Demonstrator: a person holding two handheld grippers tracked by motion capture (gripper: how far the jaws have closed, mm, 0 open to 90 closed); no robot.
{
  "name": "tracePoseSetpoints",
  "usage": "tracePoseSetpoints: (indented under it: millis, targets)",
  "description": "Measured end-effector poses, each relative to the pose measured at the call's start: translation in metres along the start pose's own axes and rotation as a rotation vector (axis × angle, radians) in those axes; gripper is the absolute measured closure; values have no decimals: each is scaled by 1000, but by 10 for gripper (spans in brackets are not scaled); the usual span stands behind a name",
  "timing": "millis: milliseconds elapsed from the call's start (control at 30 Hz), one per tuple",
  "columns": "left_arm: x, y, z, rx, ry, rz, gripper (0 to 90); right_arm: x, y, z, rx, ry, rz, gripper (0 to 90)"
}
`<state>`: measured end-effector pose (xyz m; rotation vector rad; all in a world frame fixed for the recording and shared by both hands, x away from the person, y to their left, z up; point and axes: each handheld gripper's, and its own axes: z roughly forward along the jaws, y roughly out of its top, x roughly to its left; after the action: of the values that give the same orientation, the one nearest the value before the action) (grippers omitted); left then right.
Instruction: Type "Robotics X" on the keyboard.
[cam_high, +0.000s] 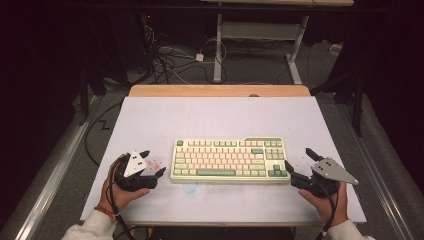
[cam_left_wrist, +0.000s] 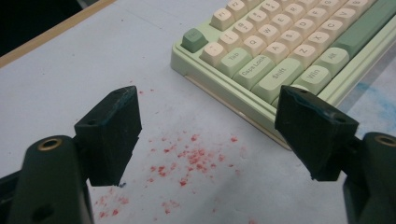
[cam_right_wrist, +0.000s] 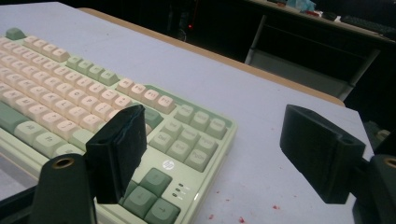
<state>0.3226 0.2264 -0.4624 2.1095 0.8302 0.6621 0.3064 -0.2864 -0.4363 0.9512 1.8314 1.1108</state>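
A pale green keyboard with cream and green keys lies in the middle of the white table top. My left gripper rests on the table just left of the keyboard, held in a hand, jaws open and empty. In the left gripper view the keyboard's near-left corner lies just beyond my open left gripper. My right gripper sits at the keyboard's right end, open and empty. In the right gripper view the keyboard's arrow-key corner lies between the spread jaws of my right gripper.
Red specks stain the table left of the keyboard, and a faint blue smear lies in front of it. A wooden edge runs along the table's far side. Beyond it stand a desk frame and loose cables on the floor.
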Motion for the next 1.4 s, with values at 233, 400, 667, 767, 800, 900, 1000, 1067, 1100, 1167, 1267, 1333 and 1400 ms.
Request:
tracePoseSetpoints:
  millis: [233,400,667,767,800,900,1000,1067,1100,1167,1267,1333,1400]
  targets:
    - [0,-1,0,-8,-12,-19,216,-1,2,-1,-2,26,8,259]
    - [0,0,0,-2,-19,-9,242,2,4,-2,8,76,-18,367]
    - [0,4,0,10,-50,-3,467,0,10,-6,28,137,-42,779]
    - [0,6,0,25,-66,-2,614,-1,11,-5,47,158,-46,860]
    - [0,6,0,25,-66,-2,674,-1,11,-4,52,165,-48,879]
    - [0,7,2,43,-85,4,731,0,12,-3,62,183,-56,898]
    - [-1,8,3,47,-79,12,726,1,13,-2,73,194,-60,900]
    - [0,8,5,45,-83,0,638,2,14,0,78,203,-62,900]
    - [-1,8,5,42,-83,5,612,2,14,1,83,209,-67,900]
    - [-2,10,9,57,-54,13,548,4,15,4,95,220,-73,900]
    - [-3,13,12,55,-62,25,486,6,15,10,117,243,-81,900]
    - [-3,15,14,55,-57,23,414,8,16,14,126,255,-82,900]
    - [-2,20,18,48,-65,15,382,9,16,19,138,267,-91,900]
